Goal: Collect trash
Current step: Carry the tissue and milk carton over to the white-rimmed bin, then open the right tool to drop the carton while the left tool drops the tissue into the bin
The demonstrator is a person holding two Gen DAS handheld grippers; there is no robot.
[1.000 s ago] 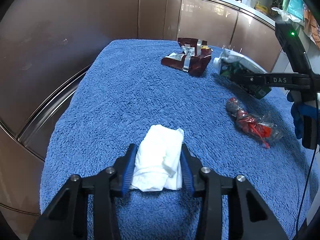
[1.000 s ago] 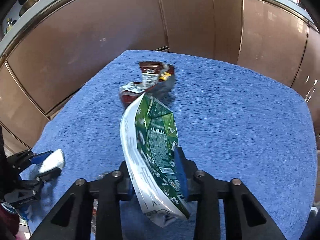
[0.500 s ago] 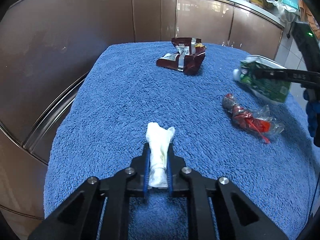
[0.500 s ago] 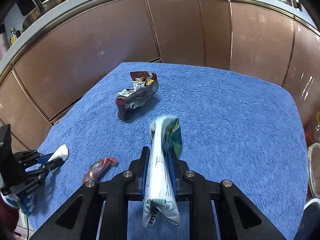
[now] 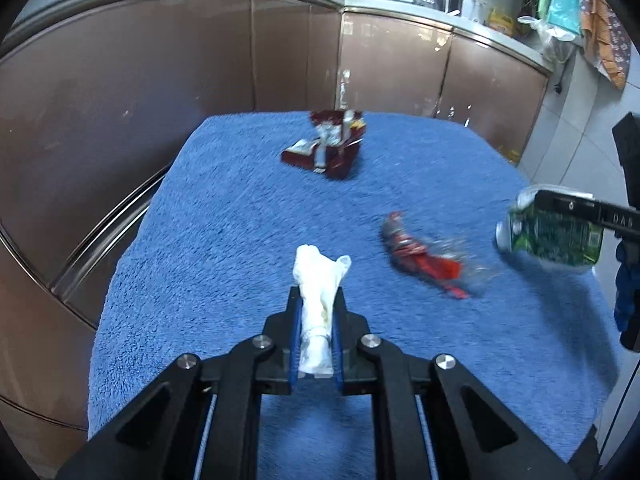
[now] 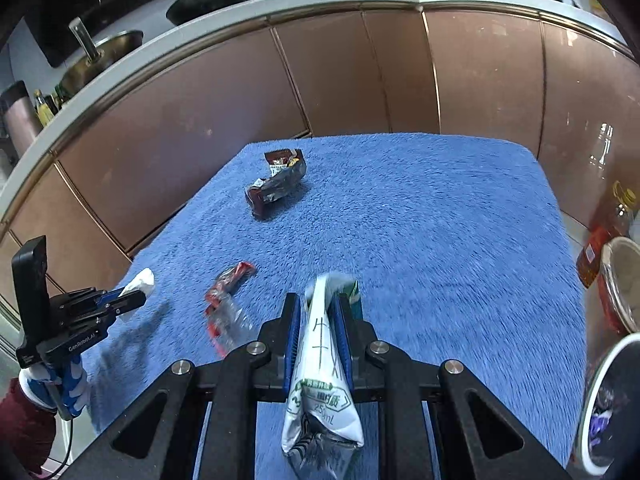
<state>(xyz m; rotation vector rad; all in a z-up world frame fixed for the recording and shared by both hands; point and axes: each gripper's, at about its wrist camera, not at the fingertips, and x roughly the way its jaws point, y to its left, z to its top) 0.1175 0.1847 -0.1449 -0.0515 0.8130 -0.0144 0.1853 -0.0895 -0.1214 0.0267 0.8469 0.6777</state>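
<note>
the left gripper [image 5: 316, 320] is clamped on a crumpled white tissue [image 5: 318, 280], its blue pads [image 5: 295, 332] pressing both sides so the wad is squeezed narrow and pokes out past the fingertips, above the blue towel [image 5: 224, 216]. in the right wrist view the same gripper [image 6: 134, 298] shows at the far left, the tissue [image 6: 141, 282] at its tip, held by a hand in a blue-and-white glove [image 6: 66, 384] with a dark red sleeve [image 6: 24, 420].

ahead of the left gripper and a little to its right, a dark red snack wrapper [image 5: 326, 148] lies on the far part of the towel. nearer, to the gripper's right, a crumpled red and clear wrapper [image 5: 420, 256] lies on the towel, blurred.

further right, the right gripper [image 6: 318, 320] is clamped on a flattened green and white drink carton [image 6: 320, 364], which stands on edge between the pads and hangs down below them. from the left wrist view the carton [image 5: 552, 236] sits at the right edge, off the towel. to the right gripper's right, past the towel's edge, a white-rimmed container [image 6: 600, 396] shows partly.
</note>
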